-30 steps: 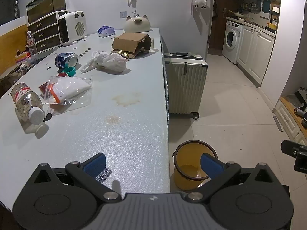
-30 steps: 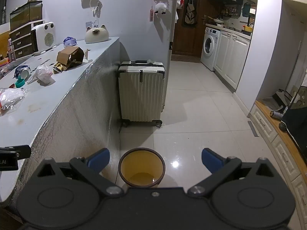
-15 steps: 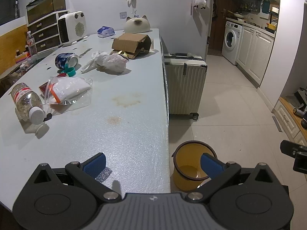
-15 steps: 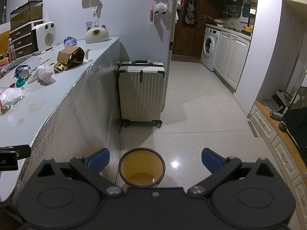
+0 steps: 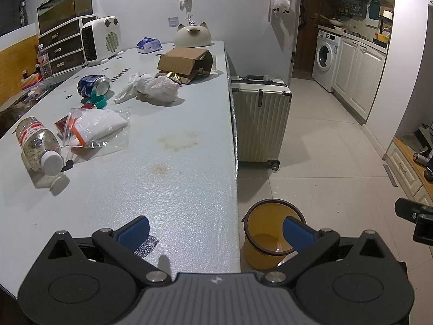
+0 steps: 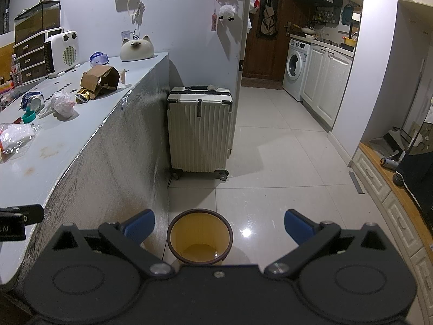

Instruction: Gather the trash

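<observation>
Trash lies on the pale table [image 5: 173,189]: a plastic bottle [image 5: 38,146] on its side at the left, a clear zip bag [image 5: 94,127], a blue can [image 5: 93,85] with a teal cap [image 5: 100,101], a crumpled white plastic bag [image 5: 154,88] and a cardboard box [image 5: 185,63]. A yellow bin [image 5: 268,230] [image 6: 200,238] stands on the floor beside the table's near corner. My left gripper [image 5: 215,228] hangs open over the table's near right edge, holding nothing. My right gripper [image 6: 219,223] is open above the bin, also without anything.
A cream suitcase [image 6: 200,130] stands against the table side. At the table's far end are a white heater [image 5: 101,39], a cat-shaped ornament [image 5: 192,35] and a drawer unit [image 5: 63,46]. Tiled floor [image 6: 284,157] runs toward a washing machine [image 6: 296,66] and cabinets.
</observation>
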Tool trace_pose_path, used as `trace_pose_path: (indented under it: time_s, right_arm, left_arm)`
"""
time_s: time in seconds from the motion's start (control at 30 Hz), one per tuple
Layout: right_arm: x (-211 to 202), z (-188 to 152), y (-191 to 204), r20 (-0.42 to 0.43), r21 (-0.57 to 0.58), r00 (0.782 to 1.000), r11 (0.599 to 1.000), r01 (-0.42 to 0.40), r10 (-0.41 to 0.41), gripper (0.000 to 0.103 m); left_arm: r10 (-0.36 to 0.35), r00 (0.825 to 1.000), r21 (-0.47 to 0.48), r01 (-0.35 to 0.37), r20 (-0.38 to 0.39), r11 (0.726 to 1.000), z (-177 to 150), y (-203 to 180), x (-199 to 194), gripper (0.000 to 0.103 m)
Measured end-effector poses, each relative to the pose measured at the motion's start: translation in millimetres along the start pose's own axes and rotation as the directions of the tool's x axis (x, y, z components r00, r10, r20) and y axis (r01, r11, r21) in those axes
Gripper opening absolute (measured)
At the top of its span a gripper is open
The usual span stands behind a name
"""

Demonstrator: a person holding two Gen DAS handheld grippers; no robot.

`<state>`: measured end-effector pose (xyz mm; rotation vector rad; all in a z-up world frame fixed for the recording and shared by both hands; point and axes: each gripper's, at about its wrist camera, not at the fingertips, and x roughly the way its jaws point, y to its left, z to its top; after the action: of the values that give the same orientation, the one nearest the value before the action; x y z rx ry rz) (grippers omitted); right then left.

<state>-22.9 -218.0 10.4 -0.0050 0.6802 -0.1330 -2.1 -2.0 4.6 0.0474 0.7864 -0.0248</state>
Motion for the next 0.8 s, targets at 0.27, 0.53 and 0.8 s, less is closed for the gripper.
trace_pose_path:
  time_s: [0.27,0.53,0.8]
  right_arm:
    - [1.2,-0.9,0.4,-0.002,0.0,1.0,1.0,-0.002,0.002,0.103]
    - [-1.4,1.1,0.7,-0.001,-0.001,1.0,1.0,-0.003,0.003,0.103]
    - [-1.7,1.1,-0.1,-0.001,-0.003,1.0,1.0,-0.003,0.003,0.103]
  left_arm:
    - [-0.001,1.0,-0.001,0.001,0.001,1.0,-0.1,0.1,-0.1,0.103]
    - [-0.001,1.0,-0.001,0.001,0.003,1.0,-0.6,-0.8,-0.3,0.103]
    - [-0.002,1.0,-0.001,0.002,0.004,1.0,-0.6,-0.9,-0.5,0.103]
